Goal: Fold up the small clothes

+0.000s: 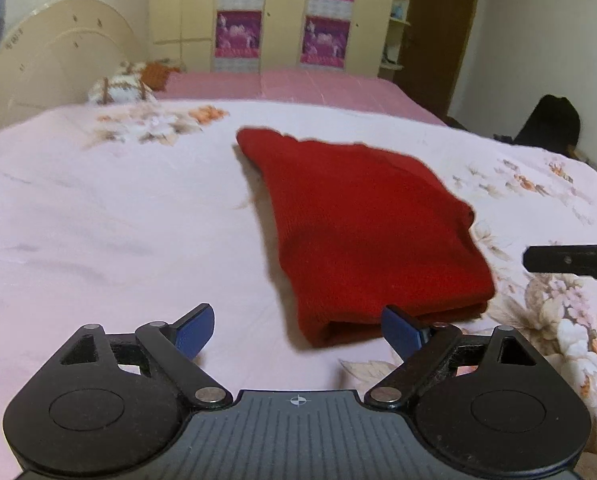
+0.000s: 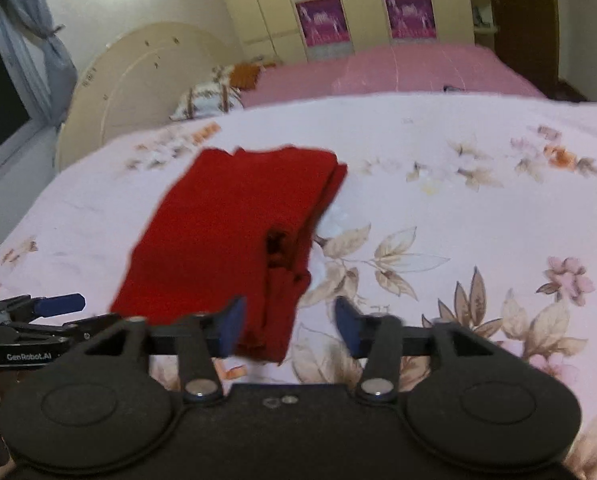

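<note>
Two grippers were seen above a bed covered with a pale pink floral sheet. One folded red garment was laid flat on that sheet, near the middle of the bed, with several layers visible along its near edge and its right side.

The left gripper was held just short of the garment's near edge. Its blue-padded fingers were spread wide, and nothing was caught between them; only bare sheet and the front corner of the cloth were seen in the gap. The right-hand pad was seen in front of the garment's near edge, but whether it touched the cloth could not be told.

The right gripper was held at the garment's near right corner. Its jaws stood apart, and the corner of the red cloth was seen in the gap without being pressed by either pad.

Each gripper was partly caught at the edge of the other's view. A pillow, a cream headboard and a wardrobe with purple panels were seen beyond the bed.
</note>
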